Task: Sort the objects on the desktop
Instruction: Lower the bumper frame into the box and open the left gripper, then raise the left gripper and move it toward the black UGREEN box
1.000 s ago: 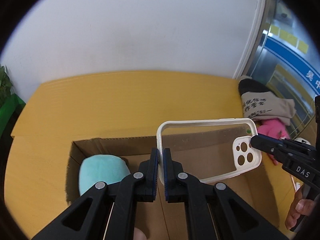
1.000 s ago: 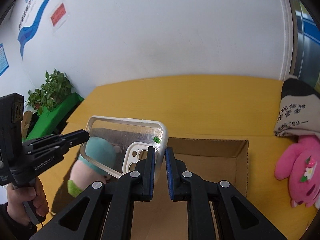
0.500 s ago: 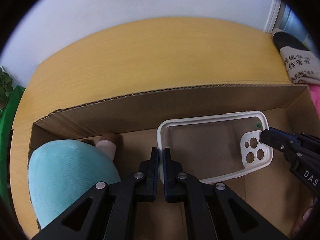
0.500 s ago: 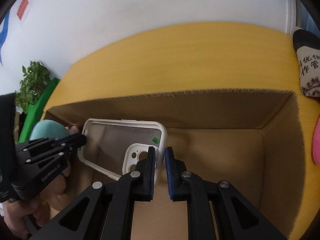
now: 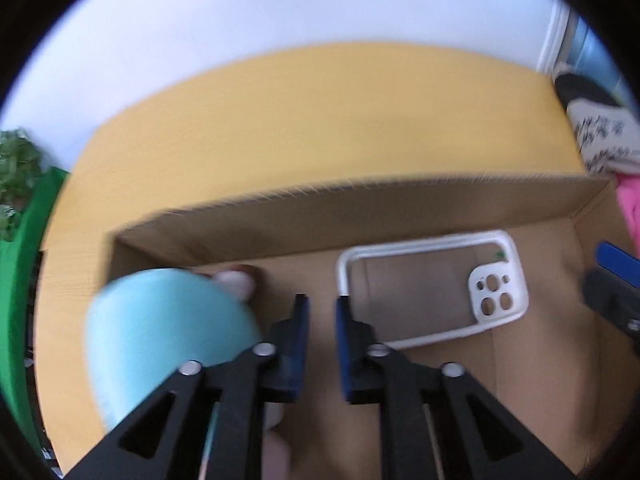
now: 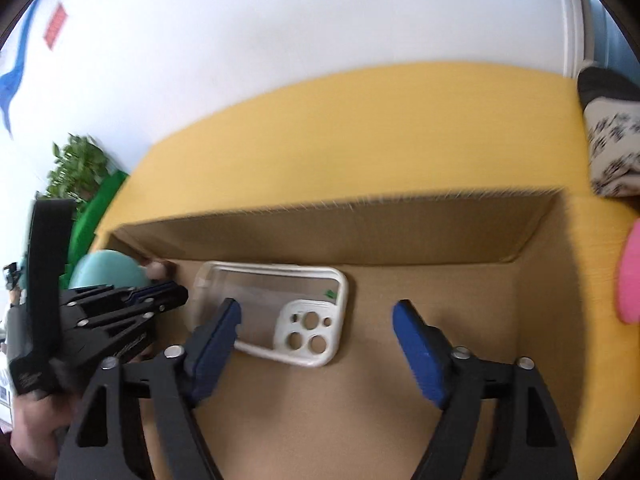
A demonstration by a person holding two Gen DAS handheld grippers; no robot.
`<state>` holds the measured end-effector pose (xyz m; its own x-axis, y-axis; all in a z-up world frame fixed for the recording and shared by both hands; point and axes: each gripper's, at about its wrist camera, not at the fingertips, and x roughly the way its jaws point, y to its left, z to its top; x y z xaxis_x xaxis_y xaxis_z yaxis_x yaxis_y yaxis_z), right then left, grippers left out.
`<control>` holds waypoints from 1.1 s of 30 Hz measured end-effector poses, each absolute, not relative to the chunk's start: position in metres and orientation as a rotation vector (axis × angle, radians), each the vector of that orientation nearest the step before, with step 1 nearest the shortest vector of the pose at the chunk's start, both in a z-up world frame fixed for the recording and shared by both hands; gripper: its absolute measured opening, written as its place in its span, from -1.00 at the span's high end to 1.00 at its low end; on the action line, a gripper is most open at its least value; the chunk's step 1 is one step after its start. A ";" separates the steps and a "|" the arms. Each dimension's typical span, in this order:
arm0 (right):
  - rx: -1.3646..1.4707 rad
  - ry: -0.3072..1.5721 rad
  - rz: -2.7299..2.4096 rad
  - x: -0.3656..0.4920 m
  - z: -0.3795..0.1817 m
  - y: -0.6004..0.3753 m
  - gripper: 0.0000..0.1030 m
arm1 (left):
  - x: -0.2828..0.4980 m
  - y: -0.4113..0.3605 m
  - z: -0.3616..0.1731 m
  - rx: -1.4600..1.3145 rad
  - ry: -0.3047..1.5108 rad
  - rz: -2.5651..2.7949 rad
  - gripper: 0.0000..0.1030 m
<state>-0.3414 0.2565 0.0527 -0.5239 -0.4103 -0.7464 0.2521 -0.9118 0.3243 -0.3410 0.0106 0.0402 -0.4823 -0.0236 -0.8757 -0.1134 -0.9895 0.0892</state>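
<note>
A clear phone case with a white rim (image 5: 434,292) lies flat on the floor of an open cardboard box (image 5: 360,204); it also shows in the right wrist view (image 6: 276,312). My left gripper (image 5: 321,308) is open a little and empty, just left of the case's end. My right gripper (image 6: 316,316) is open wide and empty, above the case's camera end. A light blue plush toy (image 5: 168,332) lies in the box's left end, also seen in the right wrist view (image 6: 108,270).
The box (image 6: 340,220) stands on a yellow table (image 5: 320,120). A pink plush (image 6: 628,276) and a printed cloth item (image 6: 612,152) lie to the right of the box. A green plant (image 6: 80,168) stands at the far left.
Both grippers let go of the phone case and opened; the case now lies on the box floor. Both grippers have pulled back a little.
</note>
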 end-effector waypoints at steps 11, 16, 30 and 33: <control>0.839 0.054 -2.665 -0.129 0.196 0.265 -1.00 | -0.095 -0.011 0.195 -0.815 0.157 2.888 -0.58; 0.831 0.169 -2.726 -0.044 0.188 0.260 -1.00 | -0.021 0.008 0.196 -0.732 0.070 2.909 -0.61; 0.828 0.269 -2.692 0.070 0.161 0.251 -1.00 | 0.077 0.007 0.182 -0.578 -0.012 2.915 -0.62; 0.793 0.302 -2.709 0.074 0.165 0.250 -0.91 | 0.078 0.002 0.177 -0.579 -0.086 2.910 -0.62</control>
